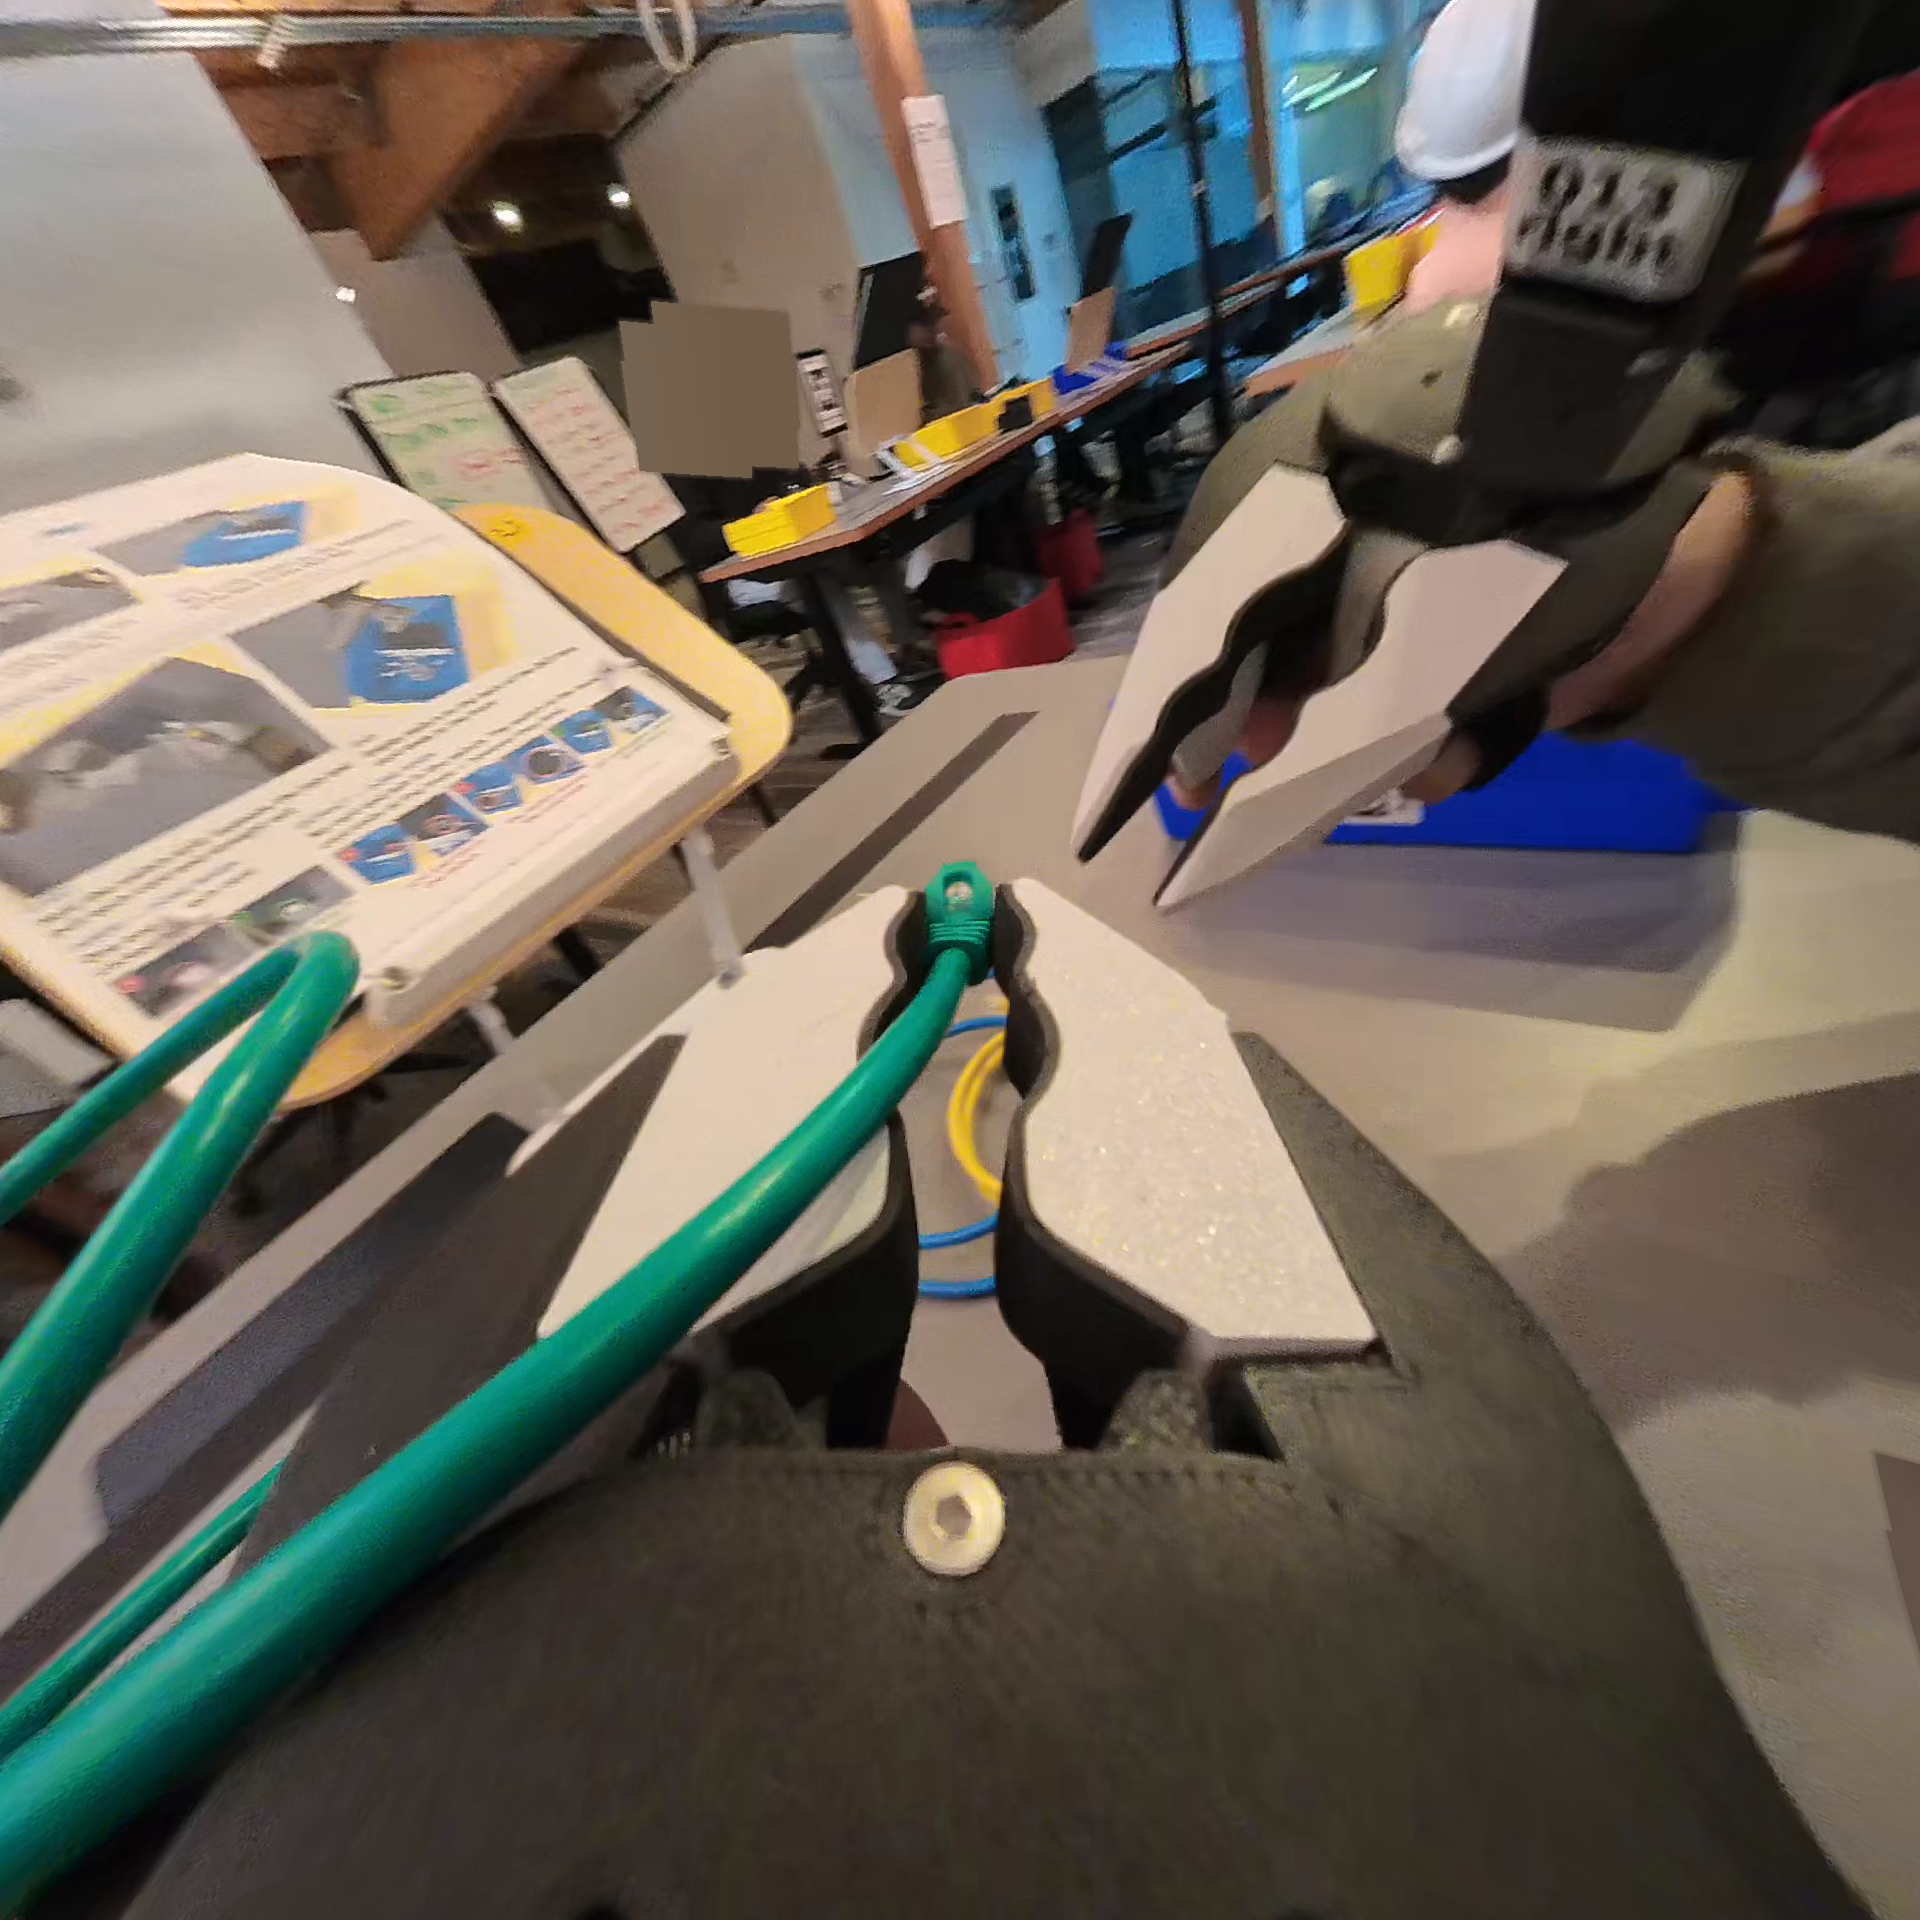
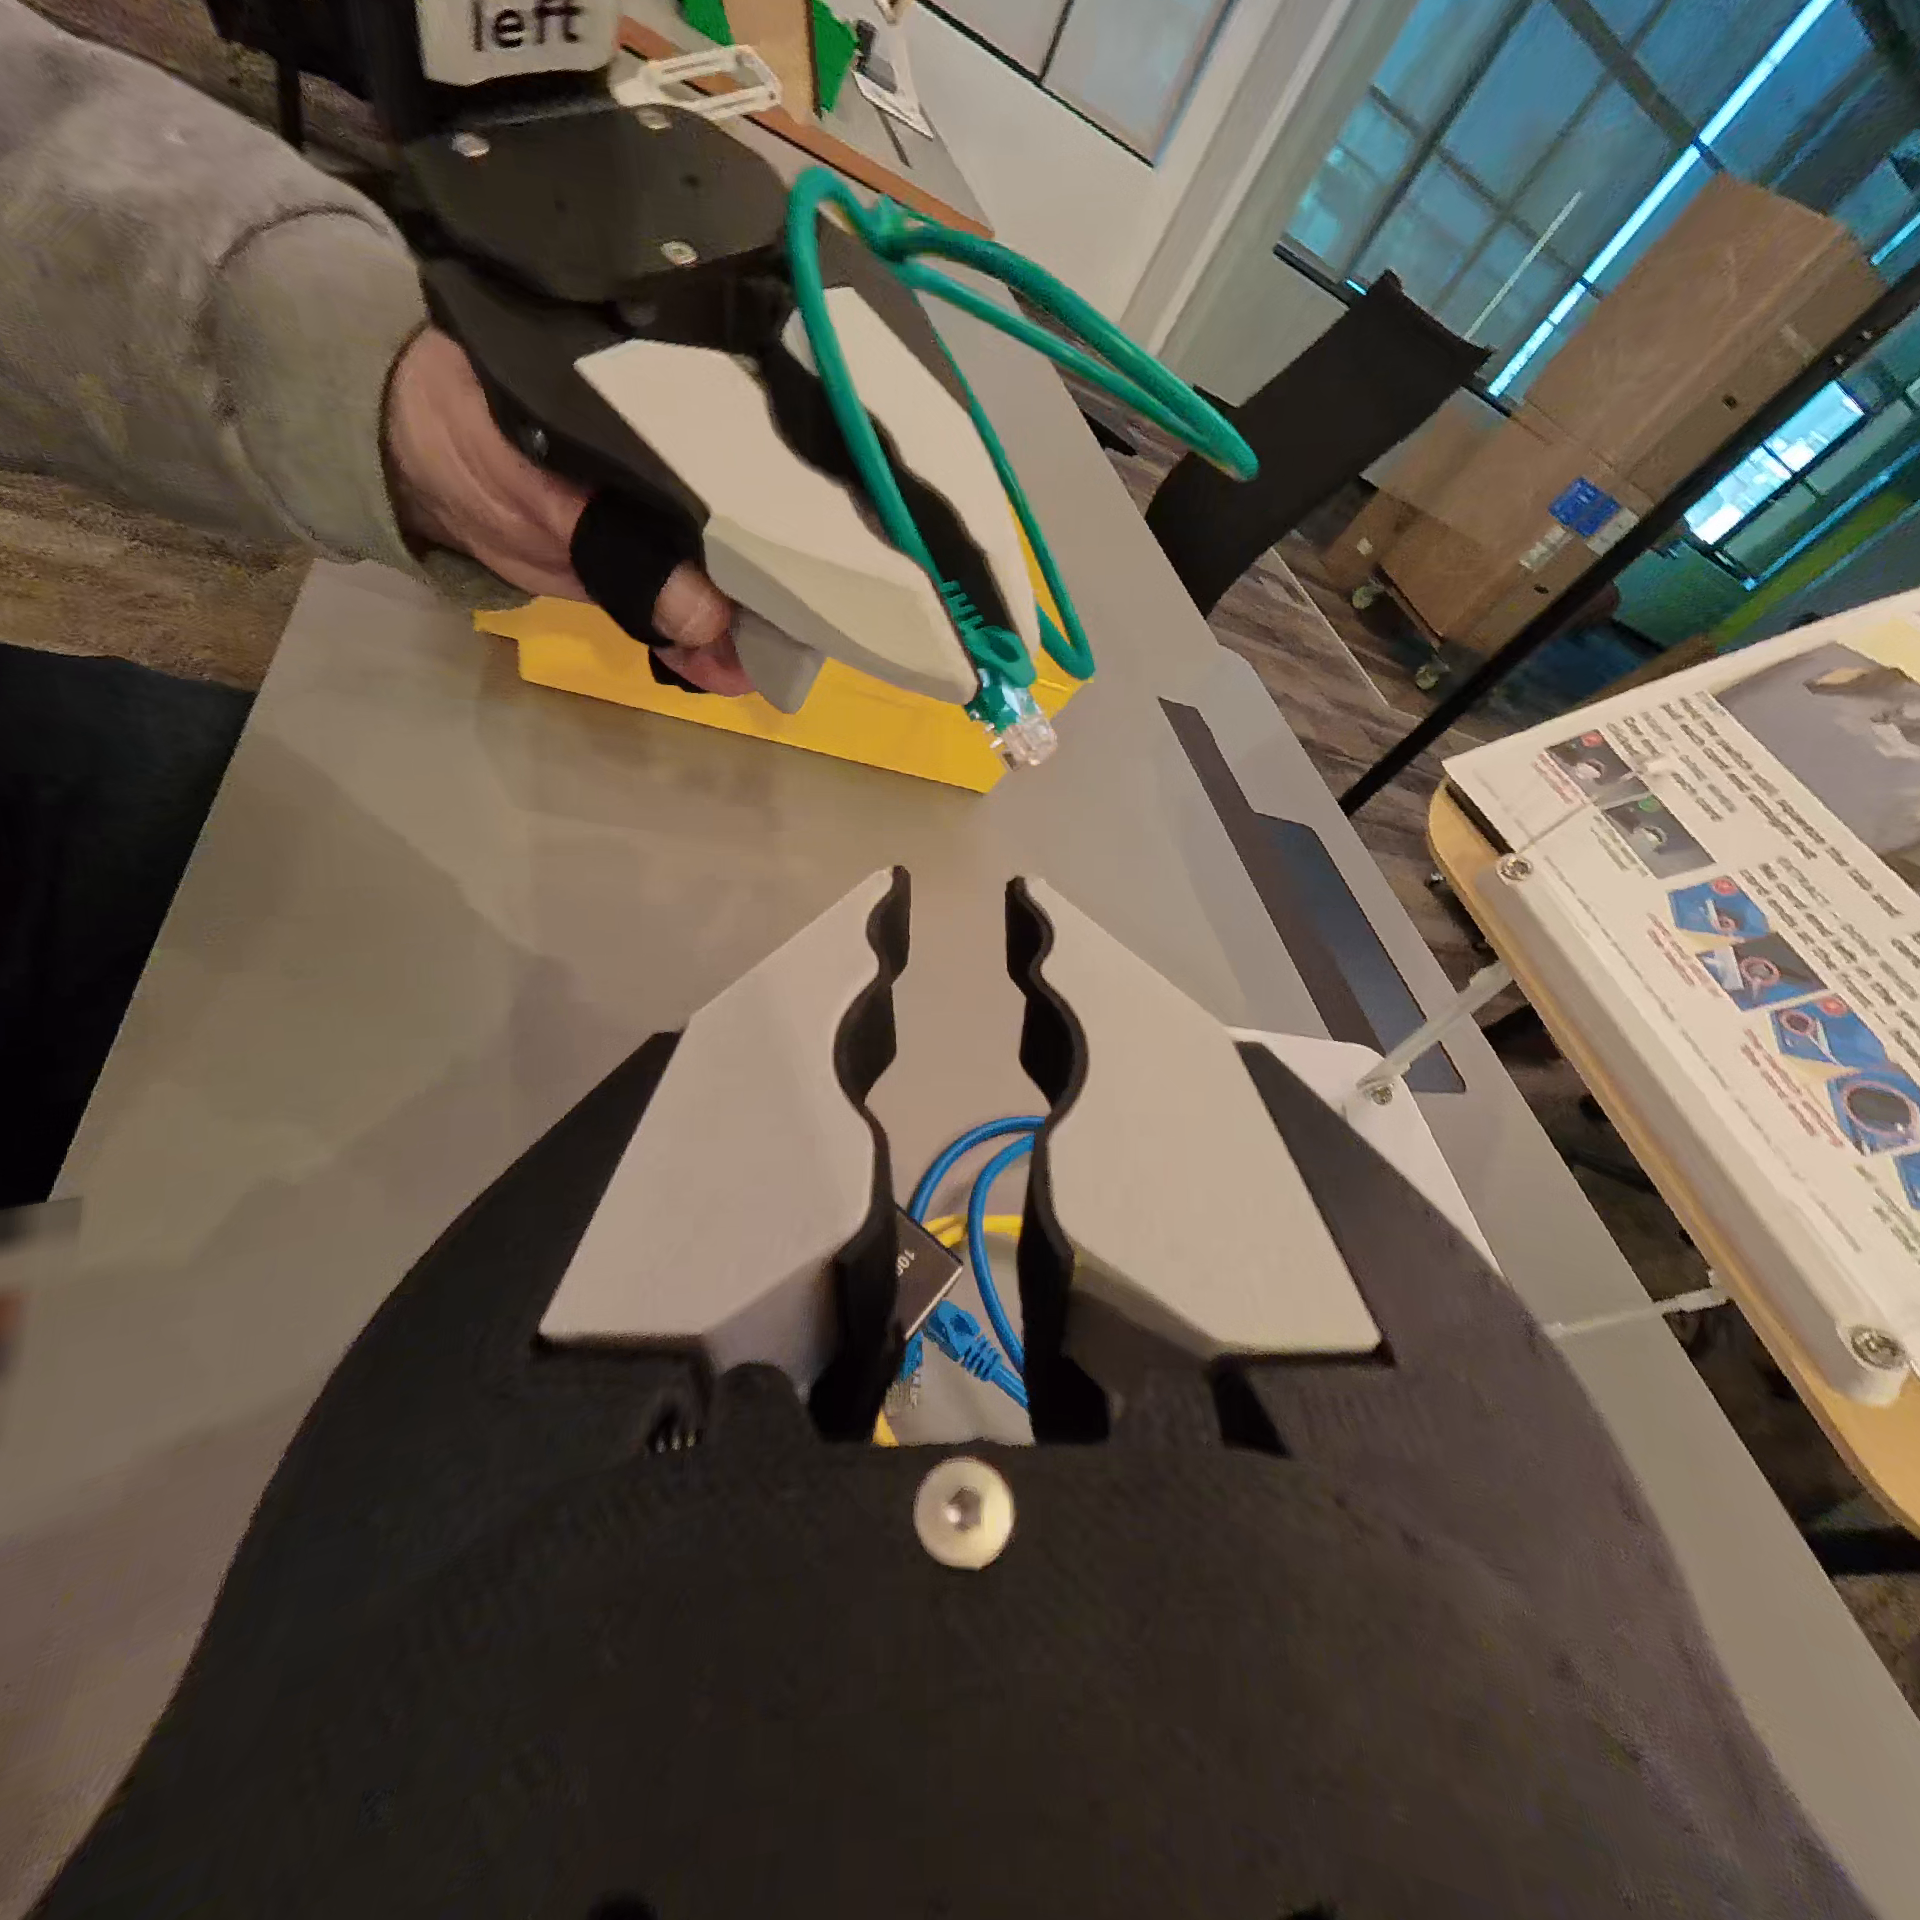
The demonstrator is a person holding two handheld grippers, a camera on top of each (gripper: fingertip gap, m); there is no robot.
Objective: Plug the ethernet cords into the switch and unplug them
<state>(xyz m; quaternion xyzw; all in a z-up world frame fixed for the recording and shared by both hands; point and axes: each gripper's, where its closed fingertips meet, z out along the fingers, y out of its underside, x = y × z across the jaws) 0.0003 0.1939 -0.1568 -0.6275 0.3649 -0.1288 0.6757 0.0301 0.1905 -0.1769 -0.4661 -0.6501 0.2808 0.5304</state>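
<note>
The left gripper (image 1: pixel 958 914) is pinching the green cord (image 1: pixel 665 1236) behind its plug (image 2: pixel 1023 732) — the plug could twist sideways, missing a port. The right gripper (image 2: pixel 956 883) is hanging narrowly parted, empty.

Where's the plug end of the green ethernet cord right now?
The green ethernet plug is pinched at the tip of the left gripper, held in the air above the grey table, just in front of the yellow bin.
</note>
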